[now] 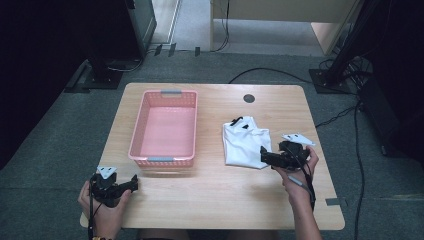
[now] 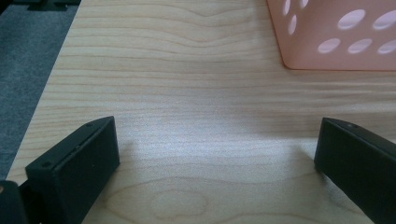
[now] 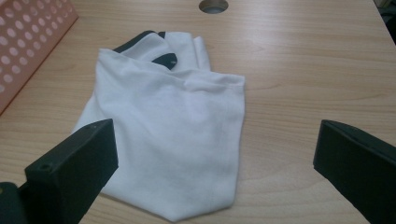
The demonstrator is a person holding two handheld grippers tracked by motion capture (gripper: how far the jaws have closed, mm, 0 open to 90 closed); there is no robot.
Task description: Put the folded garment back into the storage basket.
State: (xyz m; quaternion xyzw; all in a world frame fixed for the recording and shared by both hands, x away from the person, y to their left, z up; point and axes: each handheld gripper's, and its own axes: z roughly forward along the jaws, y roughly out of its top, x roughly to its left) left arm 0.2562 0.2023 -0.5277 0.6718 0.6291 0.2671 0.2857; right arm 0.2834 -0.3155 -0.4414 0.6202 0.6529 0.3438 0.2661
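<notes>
A folded white garment (image 1: 243, 143) with dark trim at its collar lies flat on the right half of the wooden table (image 1: 215, 200), well apart from the pink basket (image 1: 165, 128) that stands to its left with its long side running away from the person; the right gripper (image 1: 265, 156) is held in the person's right hand (image 1: 295, 172) just at the garment's near right corner, pointing left toward the cloth, and in the right gripper view its two black fingers (image 3: 74, 163) stand wide apart with the garment (image 3: 173, 140) lying between and ahead of them, one finger over the cloth's lower left edge and the other over bare wood; nothing is clamped; a round grey cable hole (image 3: 213, 5) sits in the table beyond the garment; the left gripper (image 1: 131, 184) rests low at the near left corner of the table in the left hand (image 1: 102, 205), just in front of the basket's near wall; in the left gripper view its fingers (image 2: 79, 158) are likewise spread wide over bare wood, with a perforated corner of the basket (image 2: 336, 37) ahead of them and grey carpet (image 2: 23, 70) showing past the table's edge.
</notes>
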